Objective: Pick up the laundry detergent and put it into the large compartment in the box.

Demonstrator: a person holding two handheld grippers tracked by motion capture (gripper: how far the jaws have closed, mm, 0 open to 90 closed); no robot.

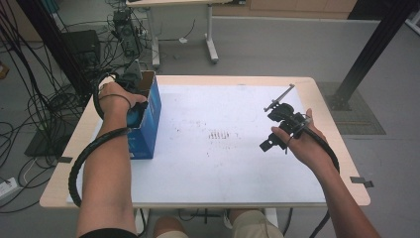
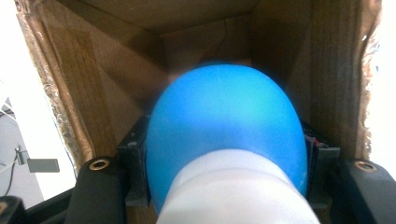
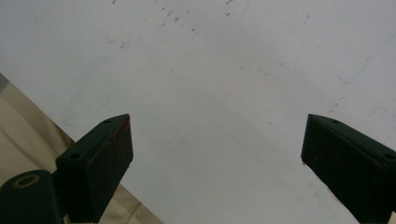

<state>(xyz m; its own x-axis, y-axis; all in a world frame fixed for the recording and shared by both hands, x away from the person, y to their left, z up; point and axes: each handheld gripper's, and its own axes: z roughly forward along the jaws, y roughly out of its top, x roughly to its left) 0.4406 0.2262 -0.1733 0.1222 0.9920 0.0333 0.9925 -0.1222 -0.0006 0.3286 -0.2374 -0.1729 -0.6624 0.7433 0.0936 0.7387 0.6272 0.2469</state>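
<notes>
So over on the left edge of the table (image 1: 237, 82) there's a blue cardboard box (image 1: 148, 124) with its top open, and I'll place everything else off that box. The left gripper (image 1: 132, 94) is right at the box's open top, dipped into it, with the person's left hand (image 1: 116, 99) wrapped around it and the black cable looping back down along the forearm. From the left gripper view you're looking straight into the brown inside of the box, and the jaws are clamped tight on either side of a blue and white rounded thing (image 2: 224, 140). Blue dome at the far end, white part nearer the camera. It sits inside the box walls, above the bottom as far as I can tell; can't make out what the object actually is.

Moving right from the box, there's the white sheet (image 1: 223, 163) covering most of the tabletop, with some small dark specks on it.

Well to the right of the box, the right gripper (image 1: 280, 124) hangs over the white sheet in the person's right hand (image 1: 307, 146). Its jaws are spread wide apart with nothing between them, just the speckled white surface underneath in the right gripper view.
</notes>
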